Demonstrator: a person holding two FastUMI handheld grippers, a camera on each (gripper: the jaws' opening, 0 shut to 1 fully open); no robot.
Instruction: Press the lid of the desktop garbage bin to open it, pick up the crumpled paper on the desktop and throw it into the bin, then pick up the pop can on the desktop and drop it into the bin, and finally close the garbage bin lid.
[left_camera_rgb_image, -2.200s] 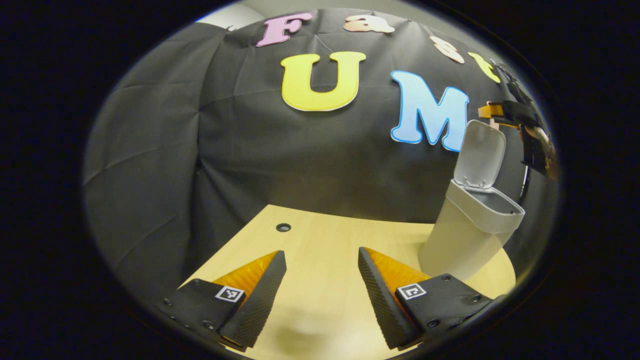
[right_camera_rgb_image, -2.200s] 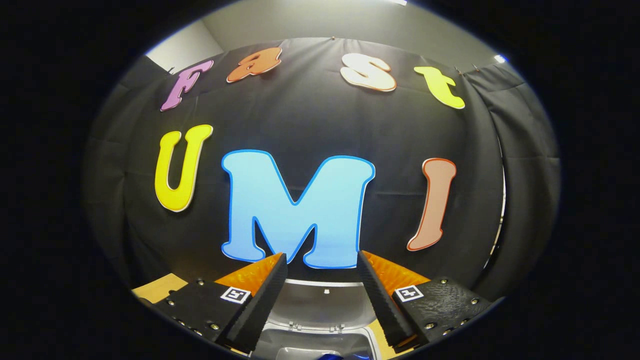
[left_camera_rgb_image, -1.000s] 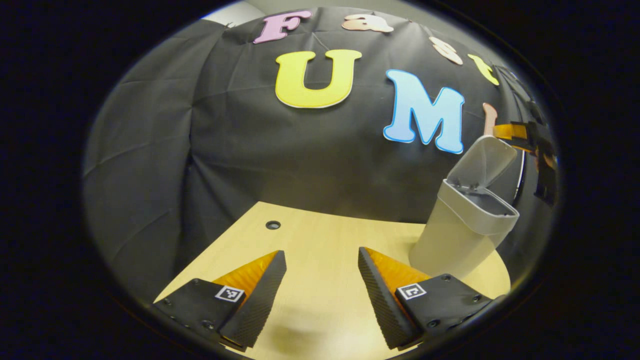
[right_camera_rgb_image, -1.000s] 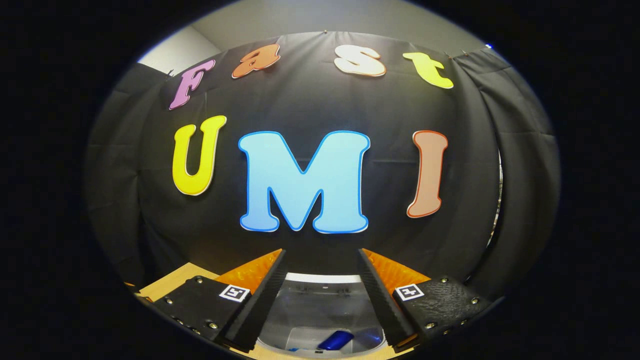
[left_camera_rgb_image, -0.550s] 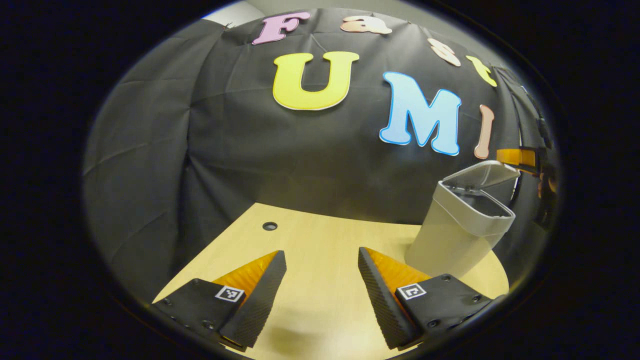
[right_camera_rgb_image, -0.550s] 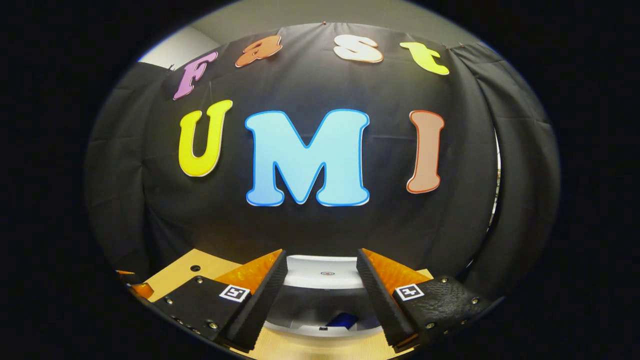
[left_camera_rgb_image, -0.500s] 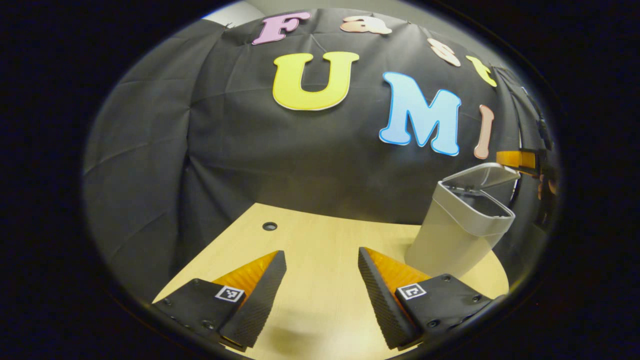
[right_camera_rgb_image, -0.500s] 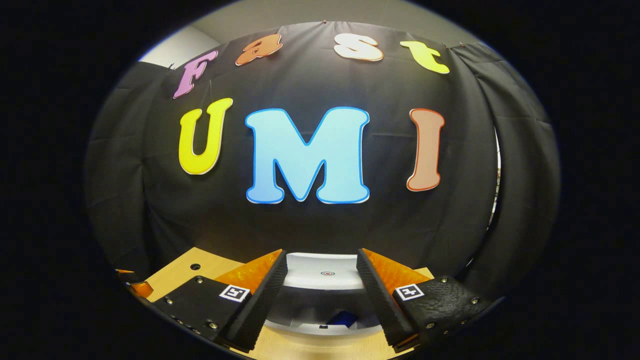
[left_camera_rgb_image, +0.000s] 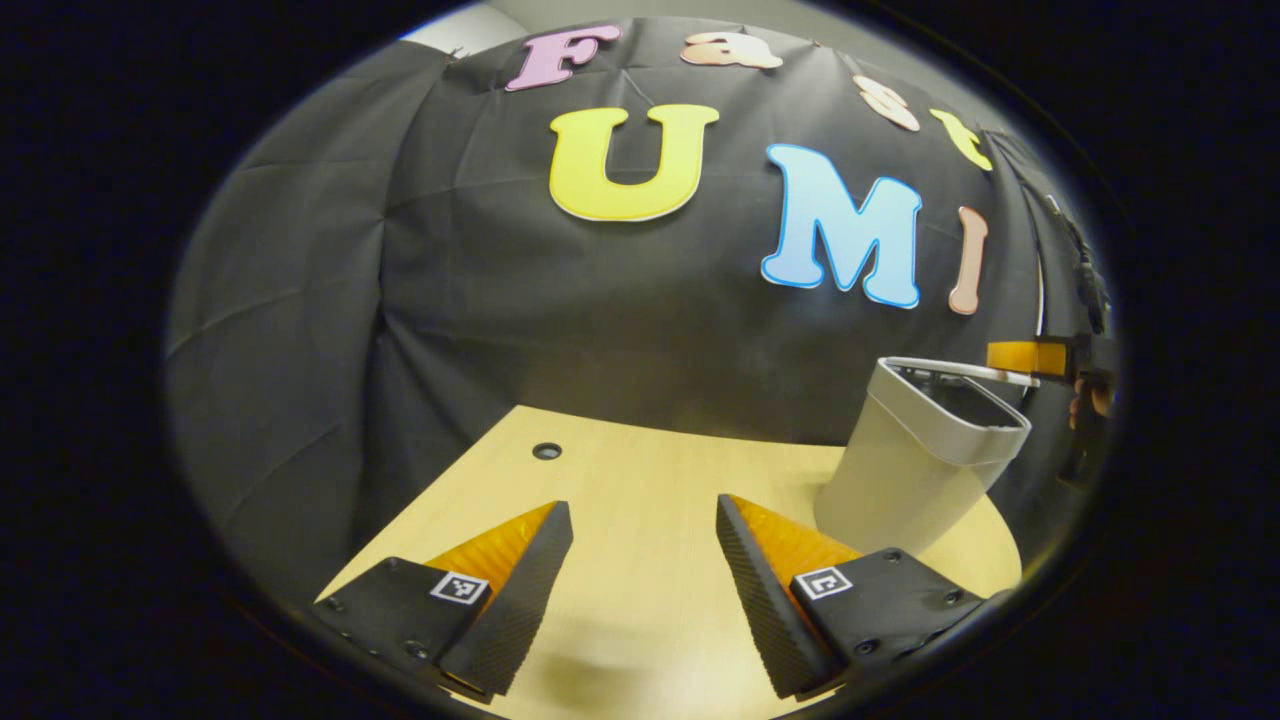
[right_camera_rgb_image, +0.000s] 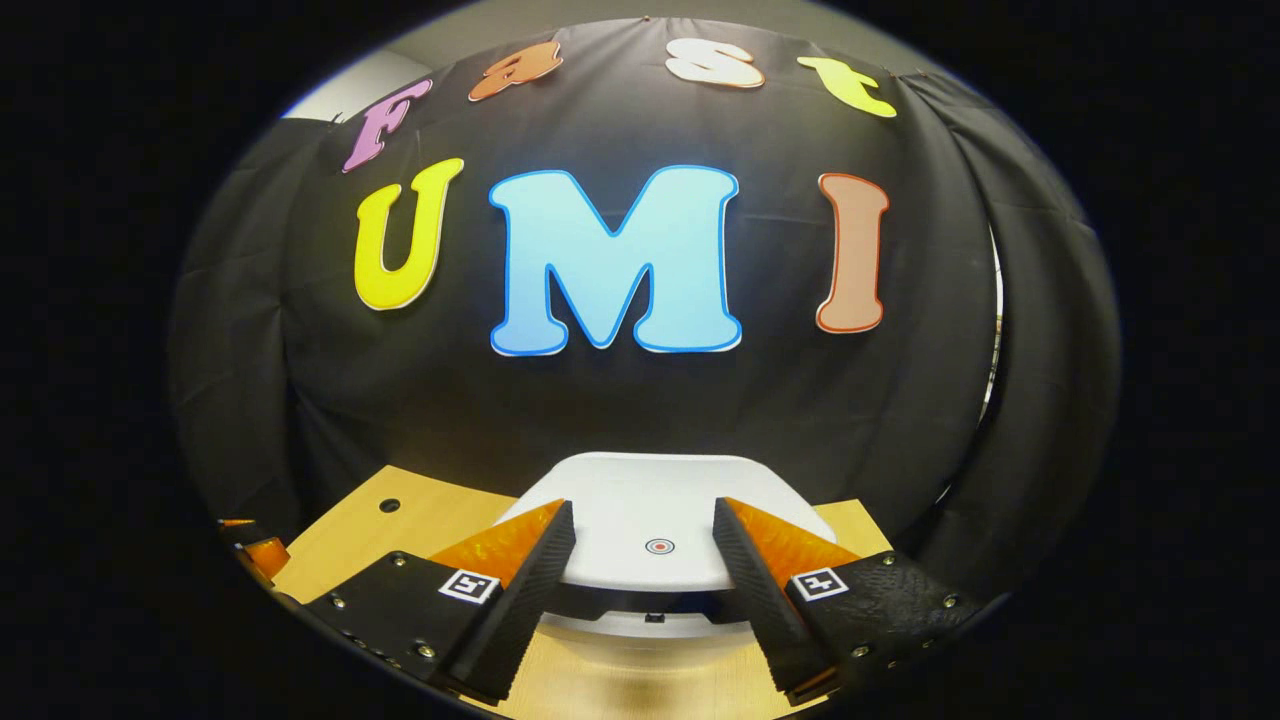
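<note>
In the right gripper view, the right gripper (right_camera_rgb_image: 642, 560) is spread wide with nothing between its fingers, resting over the lid (right_camera_rgb_image: 655, 520) of the bin (right_camera_rgb_image: 650, 628) at six o'clock, and the lid sits almost flat with a thin gap left at the front edge. In the left gripper view, the left gripper (left_camera_rgb_image: 640, 565) is also wide and empty above the table (left_camera_rgb_image: 640, 480), while the bin (left_camera_rgb_image: 905, 470) stands at three o'clock with the right gripper (left_camera_rgb_image: 1040, 358) at its lid.
</note>
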